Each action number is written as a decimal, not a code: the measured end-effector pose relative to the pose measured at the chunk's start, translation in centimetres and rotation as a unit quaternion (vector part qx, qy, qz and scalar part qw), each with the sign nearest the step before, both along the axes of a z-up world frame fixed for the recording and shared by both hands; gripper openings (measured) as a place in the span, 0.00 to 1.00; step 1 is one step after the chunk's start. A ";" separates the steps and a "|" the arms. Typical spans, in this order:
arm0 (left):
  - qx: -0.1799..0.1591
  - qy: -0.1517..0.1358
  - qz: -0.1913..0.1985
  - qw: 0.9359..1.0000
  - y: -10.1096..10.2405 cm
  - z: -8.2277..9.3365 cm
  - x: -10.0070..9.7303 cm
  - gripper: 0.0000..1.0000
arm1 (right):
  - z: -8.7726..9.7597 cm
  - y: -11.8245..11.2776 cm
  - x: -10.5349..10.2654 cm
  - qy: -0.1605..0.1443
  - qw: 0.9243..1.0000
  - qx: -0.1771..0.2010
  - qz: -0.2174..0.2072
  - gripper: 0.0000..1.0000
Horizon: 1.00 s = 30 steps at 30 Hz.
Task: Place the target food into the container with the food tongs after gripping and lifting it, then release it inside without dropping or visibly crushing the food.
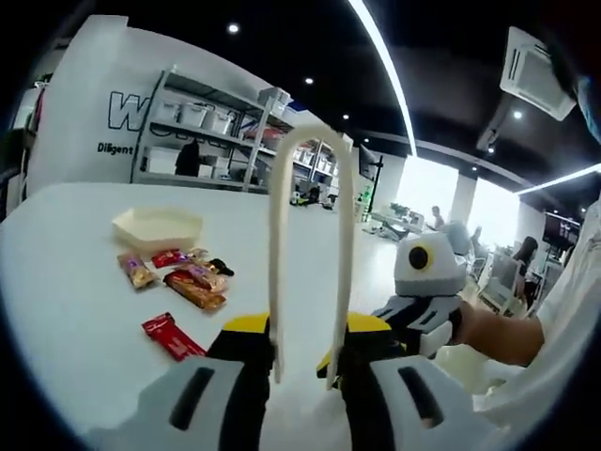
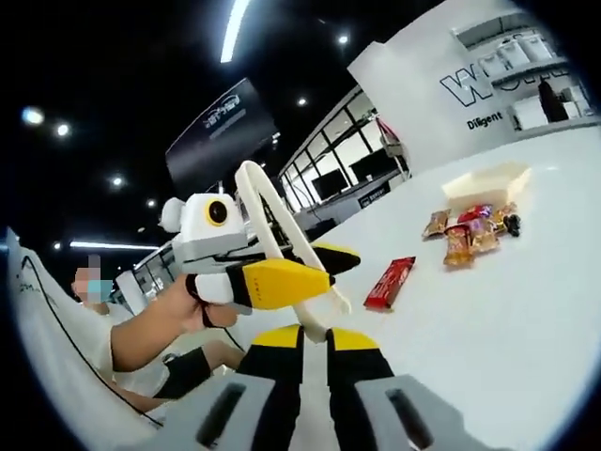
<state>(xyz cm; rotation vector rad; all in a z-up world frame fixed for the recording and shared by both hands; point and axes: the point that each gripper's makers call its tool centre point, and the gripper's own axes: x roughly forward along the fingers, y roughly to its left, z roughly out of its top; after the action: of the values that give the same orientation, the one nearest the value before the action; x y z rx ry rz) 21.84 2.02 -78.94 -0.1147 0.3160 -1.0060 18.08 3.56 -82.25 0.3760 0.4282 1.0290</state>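
White food tongs (image 1: 278,235) stand bend-up between my left gripper's (image 1: 308,338) yellow-tipped jaws, which are shut on both arms. In the right gripper view the tongs (image 2: 246,171) slant out of the left gripper (image 2: 282,280), and one arm's end sits between the tips of my right gripper (image 2: 316,340), which looks shut on it. A cream hexagonal container (image 1: 157,225) (image 2: 488,183) lies far off on the white table (image 1: 66,310). In front of it are several wrapped snacks (image 1: 192,277) (image 2: 470,235) and a red bar (image 1: 172,336) (image 2: 390,282), all well away from both grippers.
The right gripper (image 1: 423,305) comes in from the right of the left gripper view, held by a person's hand (image 1: 498,334). A white wall and storage shelves (image 1: 202,132) stand beyond the table's far edge.
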 end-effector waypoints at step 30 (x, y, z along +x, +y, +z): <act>-0.025 0.022 0.161 0.986 3.3 -0.2 6.0 0.24 | 0.6 -2.5 0.5 -0.101 0.993 -0.036 -0.048 0.00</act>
<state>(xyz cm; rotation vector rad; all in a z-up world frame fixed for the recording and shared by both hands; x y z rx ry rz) 27.82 5.28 -79.09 -0.2264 0.3011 -0.6909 18.61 1.03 -81.62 0.2232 0.2618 0.9453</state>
